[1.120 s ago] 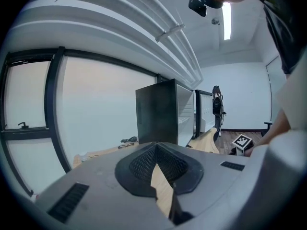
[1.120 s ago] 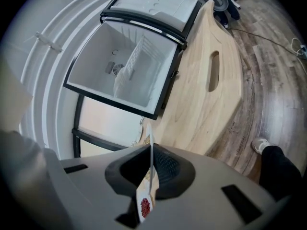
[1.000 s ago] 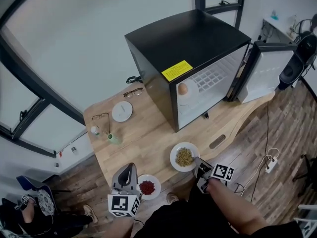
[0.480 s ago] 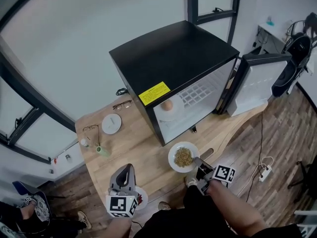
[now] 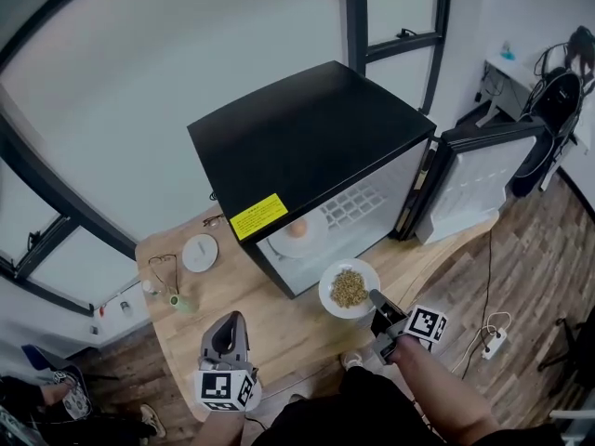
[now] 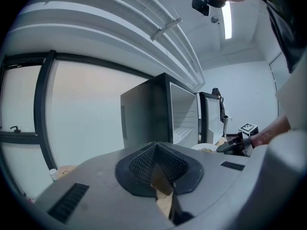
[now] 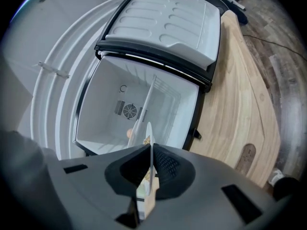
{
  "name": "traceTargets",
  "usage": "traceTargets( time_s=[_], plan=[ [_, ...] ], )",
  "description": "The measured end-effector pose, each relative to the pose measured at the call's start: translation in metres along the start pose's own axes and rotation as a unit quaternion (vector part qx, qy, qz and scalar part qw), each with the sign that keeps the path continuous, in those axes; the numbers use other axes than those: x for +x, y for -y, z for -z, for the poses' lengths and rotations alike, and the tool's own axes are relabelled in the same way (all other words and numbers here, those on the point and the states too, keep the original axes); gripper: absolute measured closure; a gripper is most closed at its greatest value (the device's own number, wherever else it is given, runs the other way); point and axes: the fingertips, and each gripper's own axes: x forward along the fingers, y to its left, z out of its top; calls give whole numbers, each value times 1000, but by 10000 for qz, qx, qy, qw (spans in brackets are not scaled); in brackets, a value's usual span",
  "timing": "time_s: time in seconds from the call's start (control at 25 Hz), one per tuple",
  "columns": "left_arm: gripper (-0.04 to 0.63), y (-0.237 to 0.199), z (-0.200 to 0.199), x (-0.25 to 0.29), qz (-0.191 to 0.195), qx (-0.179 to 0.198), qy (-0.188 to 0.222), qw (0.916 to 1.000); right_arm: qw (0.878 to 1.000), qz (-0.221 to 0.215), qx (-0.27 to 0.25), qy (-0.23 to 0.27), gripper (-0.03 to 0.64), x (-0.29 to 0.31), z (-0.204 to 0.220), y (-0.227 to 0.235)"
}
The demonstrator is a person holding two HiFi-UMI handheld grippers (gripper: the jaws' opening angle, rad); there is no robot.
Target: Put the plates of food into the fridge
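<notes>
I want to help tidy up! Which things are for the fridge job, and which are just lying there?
For the job: fridge, plate of grains in the right gripper, egg plate inside.
Lying about: glasses, white disc, green bottle.

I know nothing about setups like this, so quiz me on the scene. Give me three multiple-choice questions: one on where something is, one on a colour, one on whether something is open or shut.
1. Where is the plate with the orange ball on it?
A. inside the fridge
B. on the floor
C. on top of the fridge

2. What colour is the sticker on the fridge?
A. red
B. yellow
C. blue

3. How is the fridge's door?
A. shut tight
B. swung wide open
C. missing

Answers:
1. A: the plate shows through the fridge's open front, next to the wire shelf.
2. B: the sticker is bright yellow against the black casing.
3. B: the door stands out to the side, with its white inner lining in view.
</notes>
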Motion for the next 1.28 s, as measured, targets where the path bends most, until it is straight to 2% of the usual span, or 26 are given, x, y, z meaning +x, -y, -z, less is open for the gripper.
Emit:
traceTargets(
  time_s=[0.16,0.28,0.48,0.6,0.84,1.04,1.28],
  plan=[
    [592,6,-2,13,-86,198,-56,9998,9999,-21,-134,36,585,5,-30,-2],
    [592,2,-3,23,-241,145,-73,9996,9994,-324,-121,79,584,13,-51,-14],
    [592,0,-5,37,-432,75,-59,9990,9977,-488,-468,73,584,22,-84,-24],
    [592,-1,-4,43,-548,-12,-72,9985,9979,-512,-387,79,584,27,-97,-26],
    [592,2,-4,52,-649,-92,-47,9978,9992,-141,-372,106,584,39,-119,-24],
    [592,-1,-5,60,-716,-121,-64,9973,9987,-250,-416,182,584,53,-132,-34],
    [592,-10,-9,64,-860,-123,10,9962,9983,-155,-419,361,585,67,-147,-36]
  ],
)
